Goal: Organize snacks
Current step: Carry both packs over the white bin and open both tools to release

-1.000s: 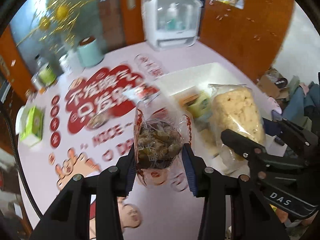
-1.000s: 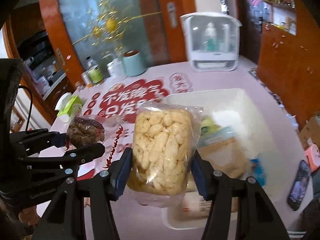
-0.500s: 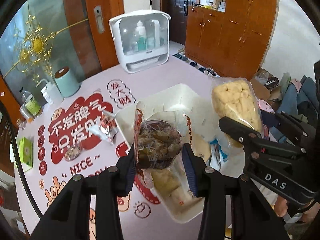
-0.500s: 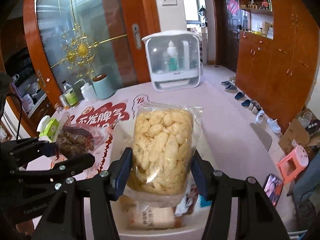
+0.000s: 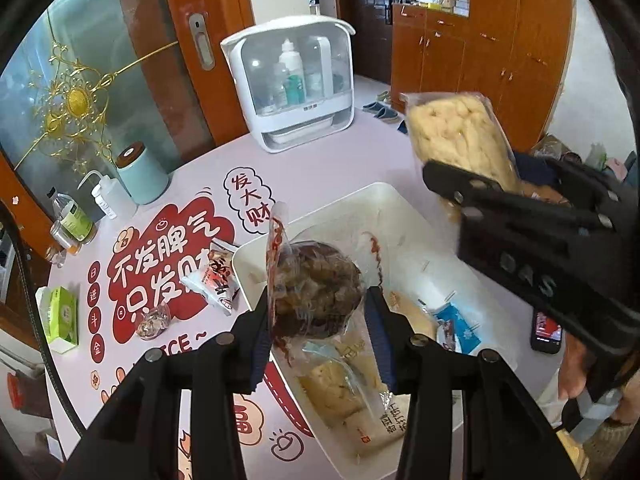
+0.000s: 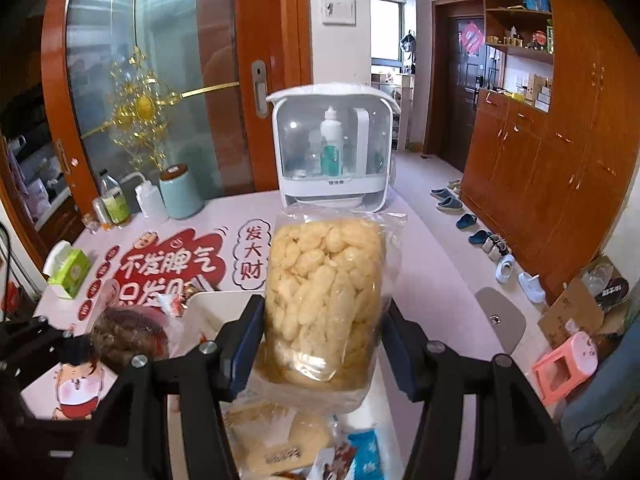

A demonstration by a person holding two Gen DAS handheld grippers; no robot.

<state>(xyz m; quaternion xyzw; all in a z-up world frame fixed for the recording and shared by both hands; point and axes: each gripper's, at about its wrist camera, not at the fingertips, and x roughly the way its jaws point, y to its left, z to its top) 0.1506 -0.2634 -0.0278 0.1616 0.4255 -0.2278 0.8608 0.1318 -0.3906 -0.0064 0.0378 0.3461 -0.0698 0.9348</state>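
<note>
My left gripper (image 5: 318,320) is shut on a clear bag of dark brown snacks (image 5: 316,292), held above the near end of a white bin (image 5: 376,196). The bin holds several packets, among them a pale biscuit pack (image 5: 340,392) and a blue sachet (image 5: 456,326). My right gripper (image 6: 320,340) is shut on a clear bag of yellow puffed snacks (image 6: 324,292), upright over the same bin (image 6: 208,300). From the left wrist view that yellow bag (image 5: 460,140) hangs above the bin's right side. The dark bag (image 6: 128,336) shows at the lower left of the right wrist view.
On the pink table mat (image 5: 320,164) left of the bin lie a red-and-white packet (image 5: 216,280) and a small clear bag (image 5: 154,320). A white sterilizer cabinet (image 5: 292,84), a teal canister (image 5: 140,176), bottles and a green tissue box (image 5: 60,312) stand farther off. A phone (image 5: 546,330) lies right.
Both grippers carried their bags from over the mat to above the white bin and rose a little; the yellow bag now stands higher than the dark one. The grips are unchanged.
</note>
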